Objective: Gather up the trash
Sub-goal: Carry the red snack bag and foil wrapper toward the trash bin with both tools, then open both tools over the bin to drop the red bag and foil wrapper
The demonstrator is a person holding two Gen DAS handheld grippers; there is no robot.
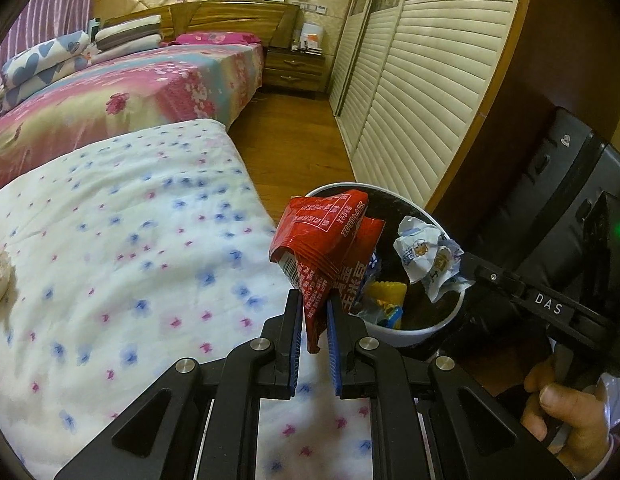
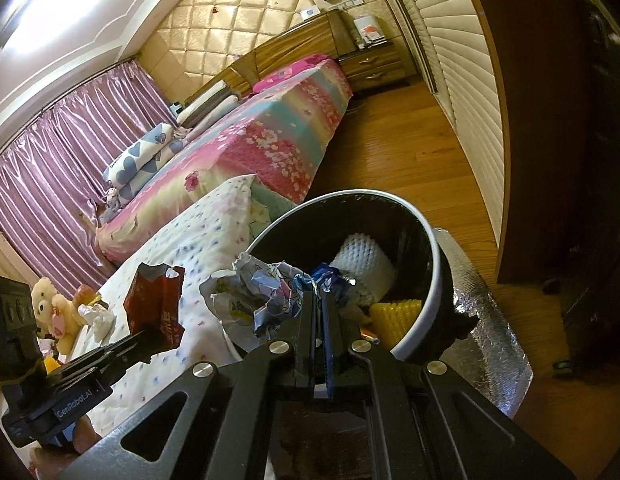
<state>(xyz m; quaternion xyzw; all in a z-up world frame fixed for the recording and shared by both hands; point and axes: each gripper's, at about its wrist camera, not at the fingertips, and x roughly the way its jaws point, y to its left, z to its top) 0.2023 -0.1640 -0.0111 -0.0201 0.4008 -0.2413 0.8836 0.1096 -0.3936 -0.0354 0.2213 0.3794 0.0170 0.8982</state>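
Left wrist view shows the left gripper [image 1: 314, 300] clenched on a crumpled red foil snack wrapper [image 1: 324, 240] and the right gripper [image 1: 468, 266] pinching a balled white printed paper [image 1: 428, 258], both poised above the round white-rimmed black-lined trash bin [image 1: 410, 334], ready, I'd judge, for dropping in.

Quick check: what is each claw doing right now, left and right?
Left claw: closed on the red snack wrapper, beside the bin.
Right claw: closed on the crumpled wrapper, at the bin's rim.

Glossy foil wrapper [image 1: 330, 240]; crumpled paper [image 1: 428, 258]; wood floor [image 1: 293, 148].
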